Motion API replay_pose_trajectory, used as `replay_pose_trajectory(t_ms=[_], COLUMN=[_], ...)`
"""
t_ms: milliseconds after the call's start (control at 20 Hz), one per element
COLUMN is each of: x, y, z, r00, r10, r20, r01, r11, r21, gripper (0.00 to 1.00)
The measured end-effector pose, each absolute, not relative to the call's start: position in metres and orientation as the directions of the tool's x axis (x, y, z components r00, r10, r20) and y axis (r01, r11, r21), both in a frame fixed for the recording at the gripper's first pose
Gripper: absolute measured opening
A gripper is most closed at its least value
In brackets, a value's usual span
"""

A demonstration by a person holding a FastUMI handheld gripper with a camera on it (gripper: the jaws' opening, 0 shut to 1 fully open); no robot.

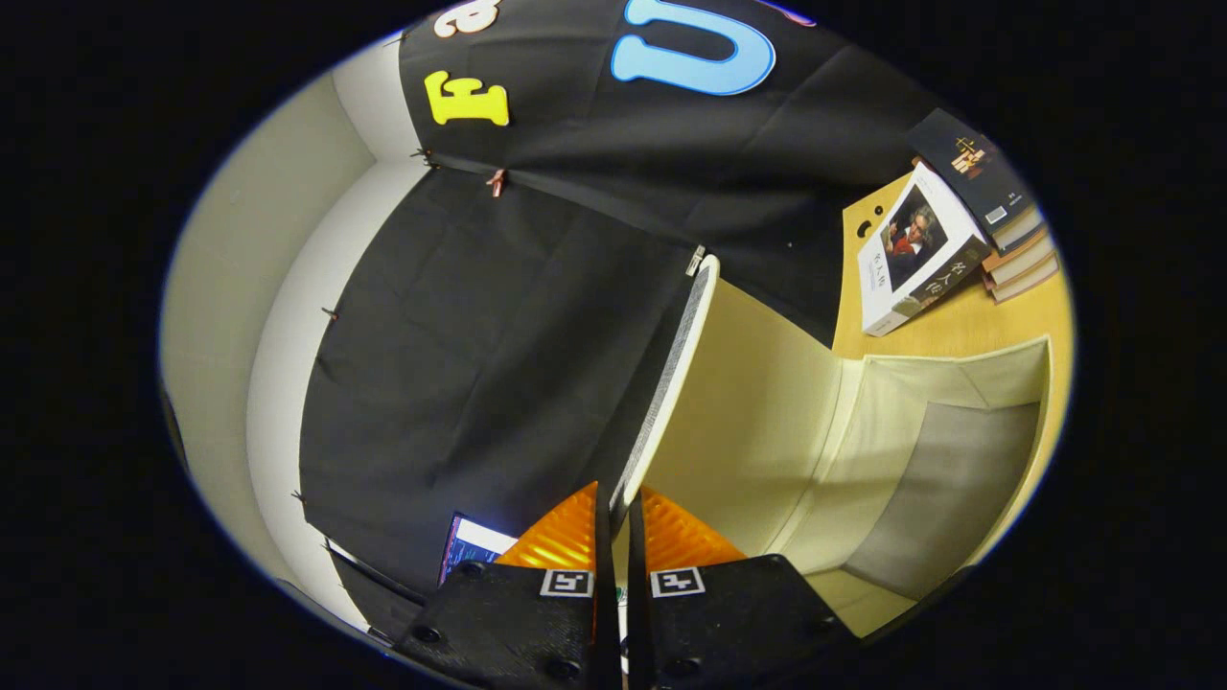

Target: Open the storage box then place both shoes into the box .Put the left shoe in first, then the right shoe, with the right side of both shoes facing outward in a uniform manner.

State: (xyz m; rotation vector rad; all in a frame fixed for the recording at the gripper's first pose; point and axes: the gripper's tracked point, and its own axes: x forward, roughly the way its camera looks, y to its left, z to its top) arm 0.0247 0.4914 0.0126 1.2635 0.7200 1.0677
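Gripper view: the hand-held gripper [618,522] is nearly closed, both fingers pinching the near edge of the storage box's lid [671,374], which stands lifted on edge. To its right the storage box [920,450] lies open on the desk [959,326], empty inside, with a stack of books [959,230] beyond. The lid looks a thin, light, fairly stiff panel; its rim seems the sensible place to hold it.

Storage box [901,431] matt fabric; table [944,326] smooth wood; books [915,249] glossy paper
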Motion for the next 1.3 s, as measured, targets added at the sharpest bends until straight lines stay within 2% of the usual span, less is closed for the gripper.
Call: replay_pose_trajectory(t_ms=[150, 400, 450, 800, 1000, 1300], x=[0.026, 0.025, 0.025, 0.014, 0.017, 0.012], y=[0.509, 0.515, 0.514, 0.455, 0.402, 0.324], z=[0.015, 0.006, 0.003, 0.026, 0.014, -0.022], r00=[0.359, 0.328, 0.328, 0.392, 0.497, 0.626], r10=[0.926, 0.942, 0.942, 0.911, 0.865, 0.776], r20=[0.115, 0.075, 0.064, 0.13, 0.072, -0.076], r01=[-0.244, -0.24, -0.242, -0.36, -0.387, -0.326], r11=[-0.026, 0.006, 0.019, 0.022, 0.146, 0.349], r21=[0.969, 0.971, 0.97, 0.933, 0.911, 0.879], gripper=[0.2, 0.83, 0.9, 0.91, 0.91, 0.91])
